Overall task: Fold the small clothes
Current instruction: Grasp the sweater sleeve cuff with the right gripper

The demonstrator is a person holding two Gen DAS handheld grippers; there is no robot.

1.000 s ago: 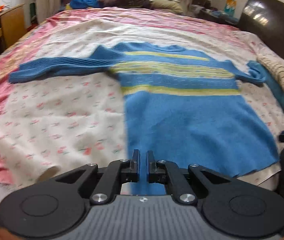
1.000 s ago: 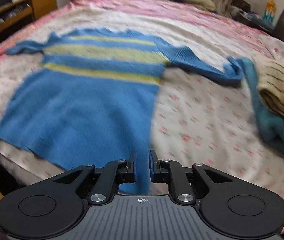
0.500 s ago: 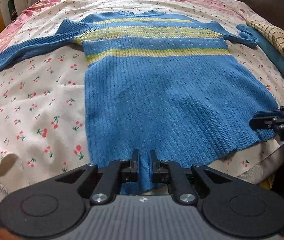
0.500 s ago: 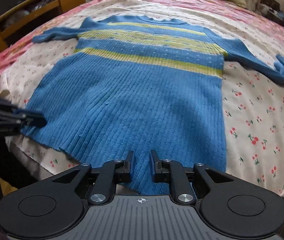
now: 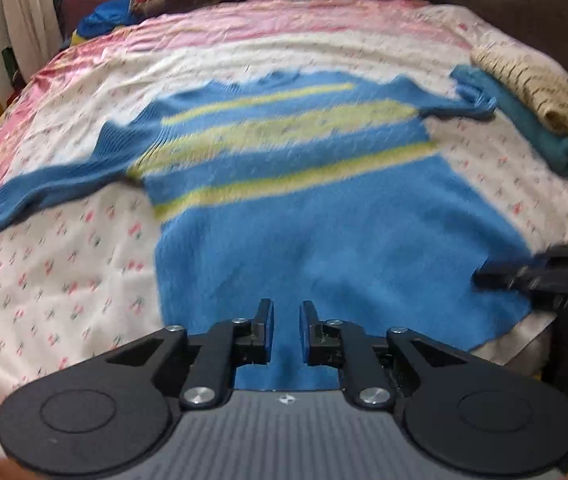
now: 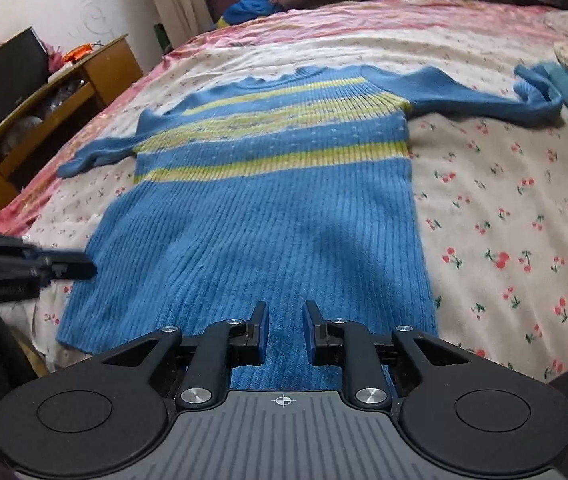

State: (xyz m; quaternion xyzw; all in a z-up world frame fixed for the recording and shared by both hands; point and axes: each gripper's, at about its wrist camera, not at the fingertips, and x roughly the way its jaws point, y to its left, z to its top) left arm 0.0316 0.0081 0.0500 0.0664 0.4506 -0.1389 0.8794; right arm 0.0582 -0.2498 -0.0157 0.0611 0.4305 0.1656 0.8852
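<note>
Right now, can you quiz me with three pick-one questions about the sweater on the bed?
1. Where does the folded teal cloth lie?
A. right of the sweater
B. on the sweater
C. on the floor

2. What colour are the sweater's stripes?
A. red
B. yellow-green
C. white

3. How does the sweater lie?
A. rolled up
B. folded in half
C. spread flat, sleeves out

Answers: 1 A, it sits by the right sleeve's cuff, under a beige knit. 2 B, yellow-green bands cross the chest. 3 C, both sleeves stretch sideways on the bedsheet.

Sweater [image 6: 268,216] flat on bed [image 6: 504,200], sleeves spread; folded clothes [image 5: 540,112] right; cabinet [image 6: 44,120] left.
</note>
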